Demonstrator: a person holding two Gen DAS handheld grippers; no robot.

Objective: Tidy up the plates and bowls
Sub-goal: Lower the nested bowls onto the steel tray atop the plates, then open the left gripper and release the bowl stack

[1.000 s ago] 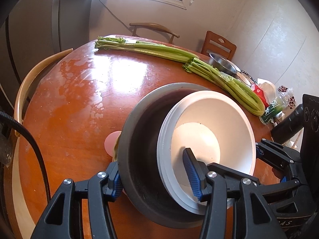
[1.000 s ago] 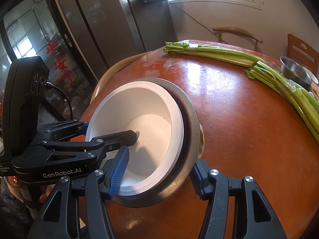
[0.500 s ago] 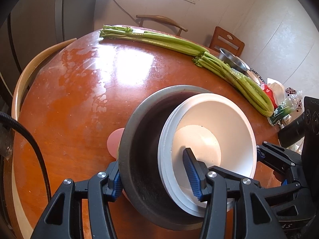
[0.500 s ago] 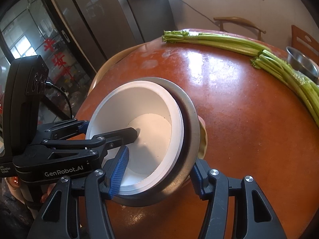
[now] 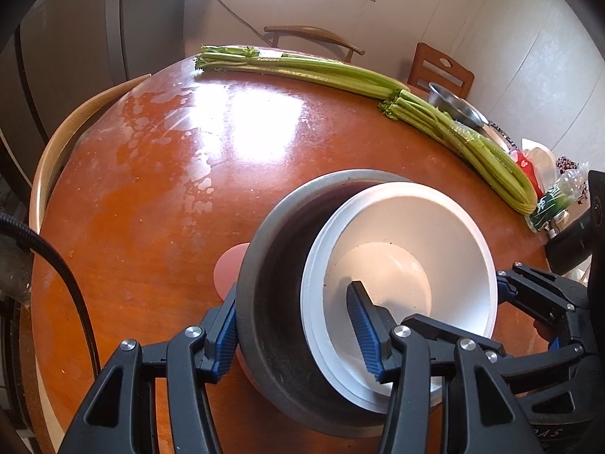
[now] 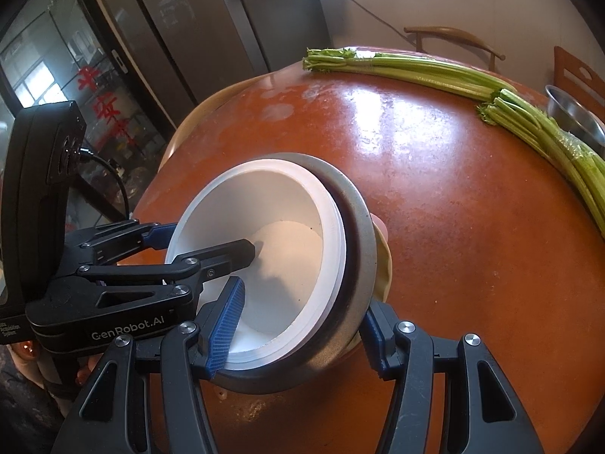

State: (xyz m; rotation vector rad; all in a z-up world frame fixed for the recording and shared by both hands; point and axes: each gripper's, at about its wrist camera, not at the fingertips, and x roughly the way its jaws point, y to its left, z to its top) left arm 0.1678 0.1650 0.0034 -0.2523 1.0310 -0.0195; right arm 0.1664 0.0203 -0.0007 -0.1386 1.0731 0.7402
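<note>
A round red-brown table carries celery along its far edge. Near its front edge sits the grey bowl with the white bowl nested inside. The left gripper clamps the nested rims on the left; the right gripper clamps them on the right.

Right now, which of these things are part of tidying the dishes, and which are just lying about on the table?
Part of the job:
- white bowl
- grey bowl
- left claw
- right claw

Lying about:
- celery
- steel bowl
- bottle
</note>
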